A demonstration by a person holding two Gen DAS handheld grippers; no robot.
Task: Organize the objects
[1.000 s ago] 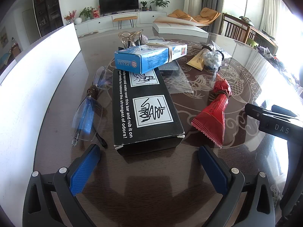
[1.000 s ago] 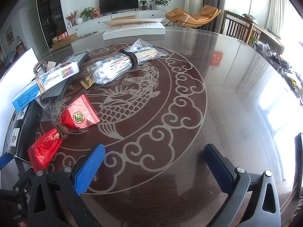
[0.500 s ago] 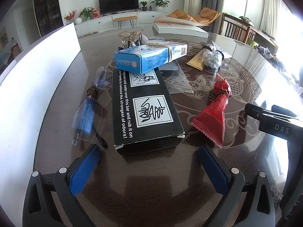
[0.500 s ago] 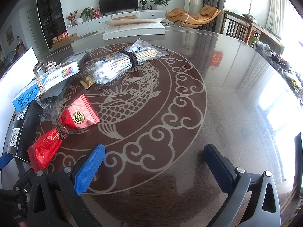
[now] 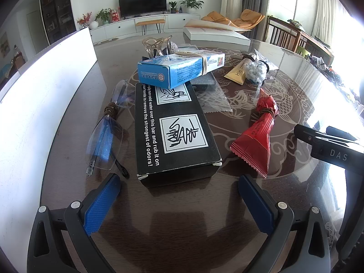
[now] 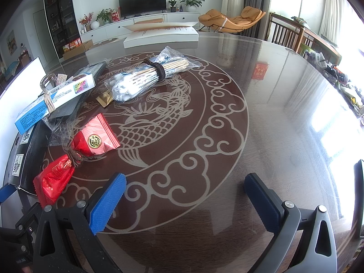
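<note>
My left gripper [image 5: 179, 182] is open and empty, just short of a black box [image 5: 173, 129] lying on the dark table. A blue box [image 5: 177, 70] rests on the black box's far end. Rimless glasses [image 5: 104, 136] lie left of it. A red packet bundle [image 5: 257, 138] tied with cord lies to the right; it also shows in the right wrist view [image 6: 75, 157]. My right gripper [image 6: 184, 182] is open and empty over the table pattern. A bag of cotton swabs [image 6: 147, 77] lies farther back.
A white board [image 5: 34, 104] stands along the table's left edge. A large white flat box [image 6: 161, 36] lies at the far side. A gold sachet [image 5: 236, 74], a clear wrapper [image 5: 211, 97] and a glass ornament [image 5: 157, 45] lie behind the boxes. Chairs stand at the right.
</note>
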